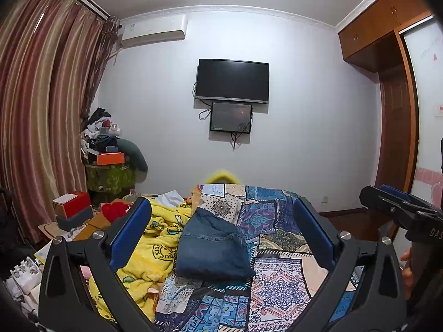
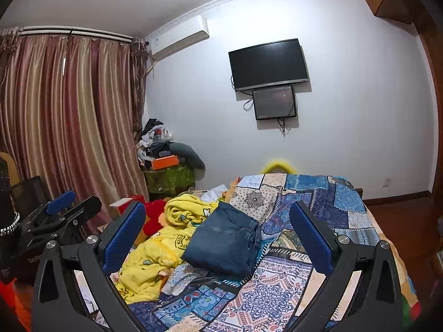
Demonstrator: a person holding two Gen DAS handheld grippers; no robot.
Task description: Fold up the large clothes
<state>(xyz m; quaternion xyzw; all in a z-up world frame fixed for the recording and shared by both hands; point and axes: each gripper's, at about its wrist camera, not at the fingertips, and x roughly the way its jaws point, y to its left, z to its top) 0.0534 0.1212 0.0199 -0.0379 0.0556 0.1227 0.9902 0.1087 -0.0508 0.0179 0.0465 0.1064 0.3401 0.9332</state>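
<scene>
Folded jeans [image 1: 214,244] are lying on the bed [image 1: 279,282], beside a yellow blanket [image 1: 155,238]. Both grippers [image 1: 221,238] [image 2: 218,238] are standing wide, holding nothing. Denim is looking heavy, floppy; pinching a thick folded edge seems best.

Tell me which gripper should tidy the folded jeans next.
Either, marginally left. The folded jeans lie centred between the open left gripper, while in the right wrist view they sit left of centre between the open right gripper. Neither touches them.
</scene>
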